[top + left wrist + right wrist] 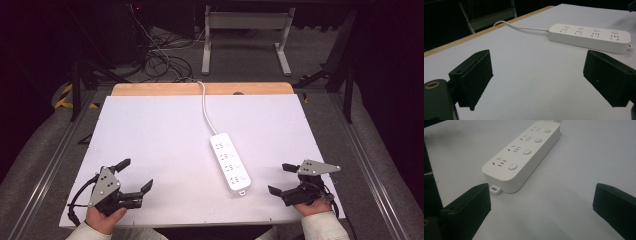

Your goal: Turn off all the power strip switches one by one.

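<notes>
Work has barely begun: power strip (230,161) lies untouched mid-counter (150,130) between my left gripper (134,176) and right gripper (281,178), both spread wide, holding nothing; everything remains.

place: lab recording bay | signs: black curtains all round | tangled floor cables (160,60) | white-covered counter (165,140) | metal frame rails (60,150)

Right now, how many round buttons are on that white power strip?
4. They run in a single row along one long side of the power strip, one beside each socket group: nearest, then, and farthest by the cord end. None seems hidden.
</notes>
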The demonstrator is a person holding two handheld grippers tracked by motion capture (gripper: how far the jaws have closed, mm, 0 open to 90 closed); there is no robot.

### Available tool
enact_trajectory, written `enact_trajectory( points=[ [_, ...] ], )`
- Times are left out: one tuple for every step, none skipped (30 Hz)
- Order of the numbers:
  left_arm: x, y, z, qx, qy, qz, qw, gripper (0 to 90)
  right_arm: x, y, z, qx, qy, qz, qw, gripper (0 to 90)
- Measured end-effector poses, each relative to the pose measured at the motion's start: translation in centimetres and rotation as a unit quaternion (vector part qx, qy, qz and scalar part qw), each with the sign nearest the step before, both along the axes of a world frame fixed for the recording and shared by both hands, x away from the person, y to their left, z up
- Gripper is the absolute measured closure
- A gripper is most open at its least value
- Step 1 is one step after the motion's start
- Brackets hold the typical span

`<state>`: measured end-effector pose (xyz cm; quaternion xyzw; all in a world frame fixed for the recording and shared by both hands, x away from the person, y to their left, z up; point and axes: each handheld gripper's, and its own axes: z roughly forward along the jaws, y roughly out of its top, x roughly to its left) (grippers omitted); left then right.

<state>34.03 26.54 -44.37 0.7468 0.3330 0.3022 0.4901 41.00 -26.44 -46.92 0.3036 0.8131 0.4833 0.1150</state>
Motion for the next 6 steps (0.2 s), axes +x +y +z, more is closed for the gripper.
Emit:
enact_trajectory(
  points=[
    [-0.01, 0.01, -0.01, -0.001, 0.002, 0.001, 1.0, 9.5, 0.15, -0.03, -0.01, 0.011, 0.01, 0.007, 0.9999, 2.4],
    [-0.02, 0.09, -0.02, 0.0, 0.002, 0.001, 1.0, 9.5, 0.16, -0.02, 0.04, 0.013, 0.01, 0.008, 0.9998, 2.4],
    [-0.02, 0.14, -0.04, 0.0, 0.003, 0.002, 1.0, 9.5, 0.1, 0.05, 0.11, 0.014, 0.005, 0.009, 0.9998, 2.4],
    [-0.01, 0.2, -0.08, 0.001, 0.004, 0.002, 1.0, 9.5, 0.01, 0.15, 0.2, 0.01, -0.003, 0.01, 0.9999, 2.3],
    [0.0, 0.25, -0.12, 0.002, 0.004, 0.003, 1.0, 9.5, 0.01, 0.15, 0.2, 0.01, -0.003, 0.01, 0.9999, 2.3],
    [0.01, 0.27, -0.18, 0.004, 0.003, 0.004, 1.0, 9.5, -0.09, 0.23, 0.28, 0.005, -0.01, 0.007, 0.9999, 2.3]
  ],
)
